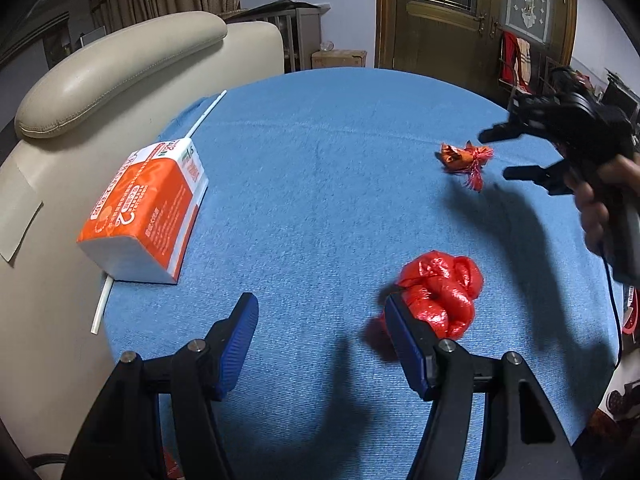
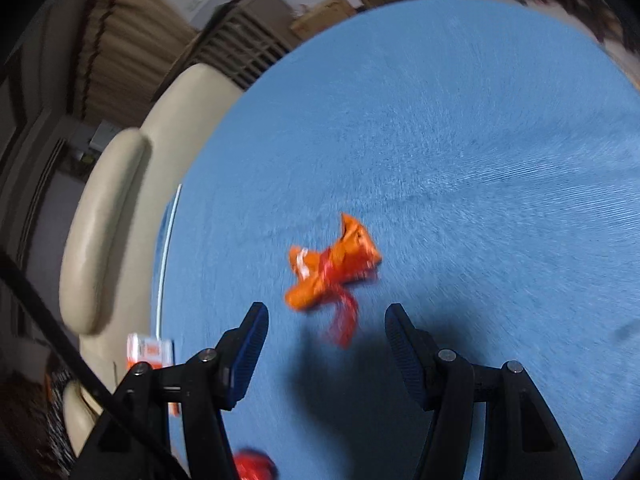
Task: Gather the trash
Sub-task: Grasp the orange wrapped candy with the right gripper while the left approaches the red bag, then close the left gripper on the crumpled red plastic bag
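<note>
On the round tabletop [image 1: 320,160] under blue cloth, the right tool [image 2: 326,320], jaws wide and empty, nears the crumpled orange wrapper [image 2: 334,264]; I'd straddle its bunched middle, avoiding the loose red strings, before closing

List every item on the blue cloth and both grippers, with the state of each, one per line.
left gripper: open, empty, over the cloth beside the red bag
right gripper: open, empty, just short of the orange wrapper
red plastic bag: crumpled, loose on the cloth
orange wrapper: crumpled, red strands trailing, ungrasped
orange carton: lying on its side at the cloth's edge
white straw: lying along the cloth's edge
</note>
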A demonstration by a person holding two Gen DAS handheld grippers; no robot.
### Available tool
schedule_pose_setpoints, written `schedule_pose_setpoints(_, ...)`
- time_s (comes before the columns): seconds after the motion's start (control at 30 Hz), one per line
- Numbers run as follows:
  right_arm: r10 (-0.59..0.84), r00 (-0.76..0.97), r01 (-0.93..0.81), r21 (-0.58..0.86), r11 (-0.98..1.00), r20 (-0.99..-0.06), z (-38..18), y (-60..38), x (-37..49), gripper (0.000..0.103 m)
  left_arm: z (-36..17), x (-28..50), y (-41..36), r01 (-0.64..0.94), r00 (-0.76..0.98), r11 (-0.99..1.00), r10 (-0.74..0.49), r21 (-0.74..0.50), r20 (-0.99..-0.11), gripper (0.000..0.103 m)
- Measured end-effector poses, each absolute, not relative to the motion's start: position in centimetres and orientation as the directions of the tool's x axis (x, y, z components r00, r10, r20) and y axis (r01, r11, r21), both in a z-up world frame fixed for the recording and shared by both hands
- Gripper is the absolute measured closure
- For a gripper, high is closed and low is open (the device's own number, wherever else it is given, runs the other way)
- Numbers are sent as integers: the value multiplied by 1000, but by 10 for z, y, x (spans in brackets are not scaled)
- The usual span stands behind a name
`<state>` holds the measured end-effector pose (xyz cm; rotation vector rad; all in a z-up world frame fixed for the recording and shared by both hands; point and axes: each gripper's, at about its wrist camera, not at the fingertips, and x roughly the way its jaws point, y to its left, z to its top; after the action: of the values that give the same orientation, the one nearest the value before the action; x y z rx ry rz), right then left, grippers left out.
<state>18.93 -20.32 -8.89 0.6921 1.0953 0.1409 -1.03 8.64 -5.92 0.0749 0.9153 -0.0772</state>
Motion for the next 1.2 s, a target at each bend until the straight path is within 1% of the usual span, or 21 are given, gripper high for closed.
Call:
schedule_pose_setpoints(0.1, 422, 470, 273, 582, 766, -775, -97, -201, 209, 39, -61, -9, 90, 98, 600, 995, -38, 27, -799, 37)
schedule_pose_setpoints(0.27, 371, 467, 312, 542, 780, -802, -101, -191, 235, 39, -62, -5, 95, 92, 591, 996, -38, 20, -805, 37)
schedule_pose_setpoints(0.43, 249, 466, 260, 400, 879, -849, -96, -167, 253, 40, -65, -3, 97, 103, 581, 995, -72, -15, -810, 37)
schedule_pose_setpoints(0.47, 230, 464, 245, 373, 895, -856, -96, -168, 256, 43, -66, -2, 97, 108, 576, 994, -84, -26, -813, 37)
schedule_pose_setpoints(0.53, 177, 463, 198, 296, 934, -868, -95, -155, 262, 60, -67, -2, 96, 124, 563, 990, -122, -62, -818, 37)
schedule_pose_setpoints(0.6, 149, 470, 153, 247, 957, -870, -96, -148, 266, 66, -66, -4, 93, 147, 551, 983, -171, -107, -817, 37)
schedule_pose_setpoints(0.63, 138, 476, 131, 225, 966, -868, -96, -145, 266, 73, -66, -4, 91, 161, 547, 979, -192, -123, -815, 37)
schedule_pose_setpoints(0.7, 126, 486, 84, 190, 978, -865, -97, -139, 264, 73, -65, -5, 86, 186, 539, 972, -225, -146, -812, 37)
schedule_pose_setpoints(0.77, 133, 490, 59, 185, 981, -861, -97, -136, 261, 73, -65, -5, 81, 209, 526, 963, -257, -169, -811, 36)
schedule_pose_setpoints(0.9, 192, 502, 15, 230, 973, -843, -96, -138, 250, 73, -65, -4, 70, 246, 500, 946, -312, -213, -808, 34)
schedule_pose_setpoints(1.2, 283, 522, -52, 300, 952, -805, -86, -150, 199, 73, -75, 16, 52, 261, 457, 936, -337, -238, -823, 34)
